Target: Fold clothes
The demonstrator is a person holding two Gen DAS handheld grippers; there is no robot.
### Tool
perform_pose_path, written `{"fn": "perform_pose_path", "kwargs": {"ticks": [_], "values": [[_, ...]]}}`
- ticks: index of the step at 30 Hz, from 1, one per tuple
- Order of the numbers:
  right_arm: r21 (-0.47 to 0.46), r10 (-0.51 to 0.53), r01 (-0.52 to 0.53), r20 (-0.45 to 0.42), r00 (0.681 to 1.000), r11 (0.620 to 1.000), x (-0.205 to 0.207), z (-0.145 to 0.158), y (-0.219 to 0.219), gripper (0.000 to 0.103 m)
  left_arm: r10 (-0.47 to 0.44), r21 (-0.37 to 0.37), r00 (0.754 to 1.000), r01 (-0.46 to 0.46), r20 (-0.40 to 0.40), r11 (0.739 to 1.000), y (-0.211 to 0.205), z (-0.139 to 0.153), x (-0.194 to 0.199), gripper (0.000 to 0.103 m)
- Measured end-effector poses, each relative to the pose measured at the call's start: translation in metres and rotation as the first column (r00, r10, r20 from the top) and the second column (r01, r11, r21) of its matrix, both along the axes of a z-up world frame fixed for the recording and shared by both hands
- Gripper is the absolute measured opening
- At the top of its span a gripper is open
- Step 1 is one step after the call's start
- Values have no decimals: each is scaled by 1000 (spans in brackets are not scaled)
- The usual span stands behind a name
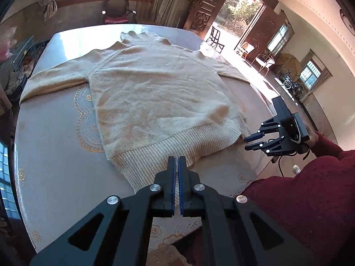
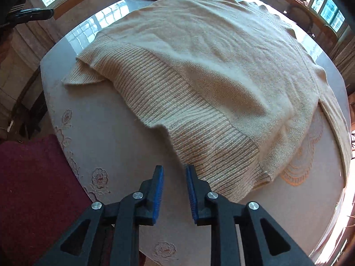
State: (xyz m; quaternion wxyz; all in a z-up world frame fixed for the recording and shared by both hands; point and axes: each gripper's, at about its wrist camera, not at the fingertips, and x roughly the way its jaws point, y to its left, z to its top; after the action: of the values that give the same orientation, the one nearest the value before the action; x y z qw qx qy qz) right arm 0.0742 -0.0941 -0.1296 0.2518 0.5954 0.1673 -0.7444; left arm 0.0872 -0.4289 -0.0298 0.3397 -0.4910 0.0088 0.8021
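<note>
Sweater [image 1: 153, 93] lies spread flat on the bench [image 1: 55, 146], sleeves out, no fold made; left gripper [image 1: 176, 161] clamps its ribbed hem [image 1: 168, 148], right gripper [image 2: 174, 173] hovers parted beside that hem, empty.

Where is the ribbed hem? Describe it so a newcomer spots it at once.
Find the round table with gold embroidered flowers; a beige sweater lies spread flat across it. The ribbed hem is the sweater's edge nearest both hand-held grippers, a band of raised vertical ridges, unlike the smooth knit above it.
</note>
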Motion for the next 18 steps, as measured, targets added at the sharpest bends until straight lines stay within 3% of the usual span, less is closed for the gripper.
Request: {"fn": "perform_pose_path", "kwargs": {"ticks": [3,6,12,18], "values": [[-54,12,-11,16,1000,999,9,4,-10,21,-2,11,1000,2,14,1000,-1,-10,0,1],[-2,-15,15,-50,999,1000,5,2,-16,21,-6,31,999,5,34,999,0,-21,-2,2],[50,-76,80,-81,994,996,-11,-2,-5,21,-36,24,998,35,53,999,7,-40,-2,2],[138,-36,49,-101,994,989,-20,-8,-12,21,-123,-92,991,128,51,988,32,-71,11,3]]}}
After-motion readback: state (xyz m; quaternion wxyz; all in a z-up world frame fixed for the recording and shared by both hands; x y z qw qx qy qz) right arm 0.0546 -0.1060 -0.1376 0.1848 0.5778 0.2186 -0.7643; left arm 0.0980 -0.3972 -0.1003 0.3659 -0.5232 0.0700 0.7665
